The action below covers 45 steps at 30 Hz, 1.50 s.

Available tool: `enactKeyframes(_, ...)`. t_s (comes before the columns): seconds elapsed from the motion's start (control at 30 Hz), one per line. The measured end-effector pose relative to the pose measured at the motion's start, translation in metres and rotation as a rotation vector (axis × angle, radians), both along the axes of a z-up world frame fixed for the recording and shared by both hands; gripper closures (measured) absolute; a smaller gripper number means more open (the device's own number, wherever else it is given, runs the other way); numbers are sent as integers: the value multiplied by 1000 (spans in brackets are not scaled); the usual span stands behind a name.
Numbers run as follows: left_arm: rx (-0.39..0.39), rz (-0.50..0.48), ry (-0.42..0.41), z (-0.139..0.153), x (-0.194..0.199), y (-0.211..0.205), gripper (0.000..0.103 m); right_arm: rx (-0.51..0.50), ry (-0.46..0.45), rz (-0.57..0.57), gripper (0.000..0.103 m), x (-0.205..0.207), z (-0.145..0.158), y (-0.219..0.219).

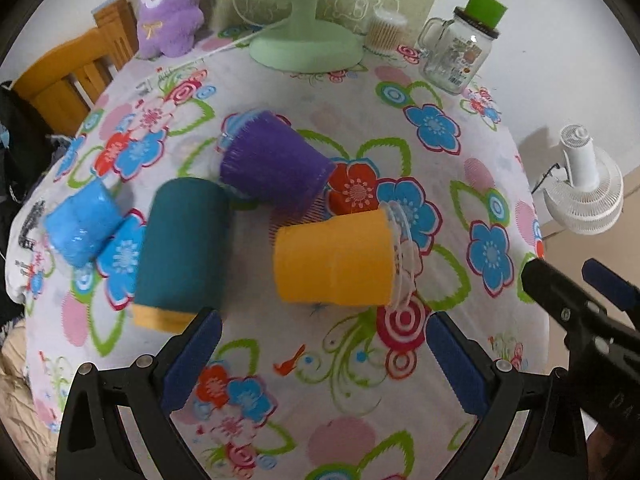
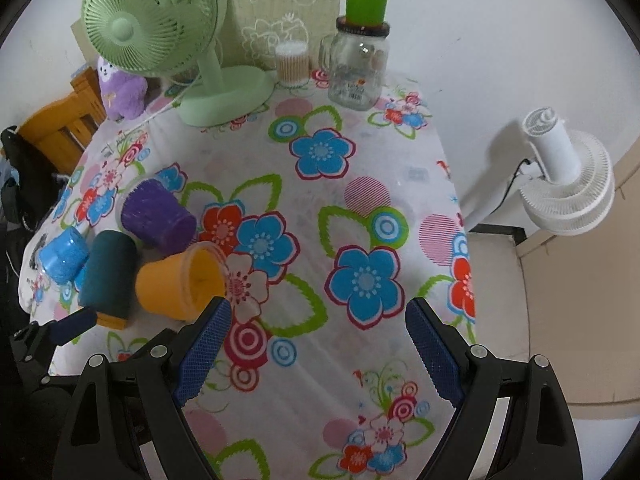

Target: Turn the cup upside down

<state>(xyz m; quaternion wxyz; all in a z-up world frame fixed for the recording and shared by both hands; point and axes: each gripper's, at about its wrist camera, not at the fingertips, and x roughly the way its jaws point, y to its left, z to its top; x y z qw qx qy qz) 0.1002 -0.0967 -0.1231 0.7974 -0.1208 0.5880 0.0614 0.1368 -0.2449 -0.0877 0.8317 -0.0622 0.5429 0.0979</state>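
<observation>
Several cups lie on their sides on the floral tablecloth (image 1: 320, 380): a yellow cup (image 1: 336, 258), a purple cup (image 1: 276, 160), a teal cup with a yellow base (image 1: 182, 240) and a blue cup (image 1: 82, 222). My left gripper (image 1: 324, 356) is open and empty, just in front of the yellow cup. My right gripper (image 2: 318, 346) is open and empty, to the right of the yellow cup (image 2: 176, 284), whose mouth faces it. The purple cup (image 2: 158, 216), teal cup (image 2: 108, 276) and blue cup (image 2: 62, 256) lie behind. The right gripper also shows in the left wrist view (image 1: 576, 284).
At the table's back stand a green fan (image 2: 160, 40), a glass jar with a green cup on its lid (image 2: 358, 68), a cotton-swab tub (image 2: 292, 62) and a purple plush toy (image 1: 170, 8). A wooden chair (image 1: 68, 76) stands left, a white fan (image 2: 568, 184) right.
</observation>
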Motion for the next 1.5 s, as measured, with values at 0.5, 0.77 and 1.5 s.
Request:
enactKeyframes(0.5, -35, -22, 24, -44, 31, -7, 19, 7, 79, 16, 13, 34, -45, -2)
enactKeyframes(0.77, -20, -130, -2, -37, 34, -13, 20, -3, 84, -2, 13, 33, -45, 1)
enactKeyframes(1.5, 71, -726, -41, -19, -30, -29, 20, -23, 70, -199, 13, -51, -15, 8)
